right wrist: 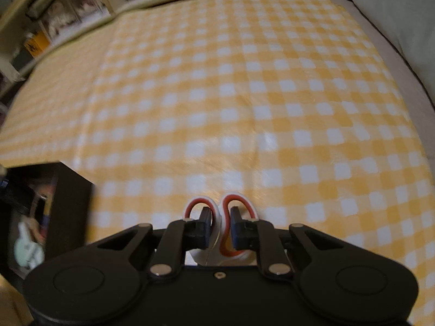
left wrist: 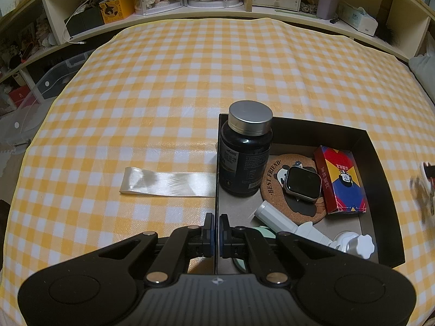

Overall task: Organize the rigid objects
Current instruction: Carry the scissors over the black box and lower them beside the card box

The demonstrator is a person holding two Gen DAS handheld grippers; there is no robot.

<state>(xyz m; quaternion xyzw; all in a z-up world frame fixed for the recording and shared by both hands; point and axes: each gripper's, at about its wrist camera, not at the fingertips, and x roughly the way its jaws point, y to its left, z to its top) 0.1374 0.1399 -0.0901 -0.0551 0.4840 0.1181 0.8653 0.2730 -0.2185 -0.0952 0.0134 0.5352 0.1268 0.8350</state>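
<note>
A: Lower right of the left view, the black box [left wrist: 380, 163] holds the bottle [left wrist: 246, 149]; the left gripper [left wrist: 216, 221] pinches its wall.

B: The right gripper [right wrist: 220, 217] clamps scissors [right wrist: 220, 212], bottom centre; gripped by the handles, they could swing or slip.

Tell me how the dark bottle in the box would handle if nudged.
The dark bottle stands upright, tall and narrow, so it would probably tip rather than slide. Its glossy, round body looks slippery and apt to roll once down. It would likely fall onto the cork coaster beside it.
</note>
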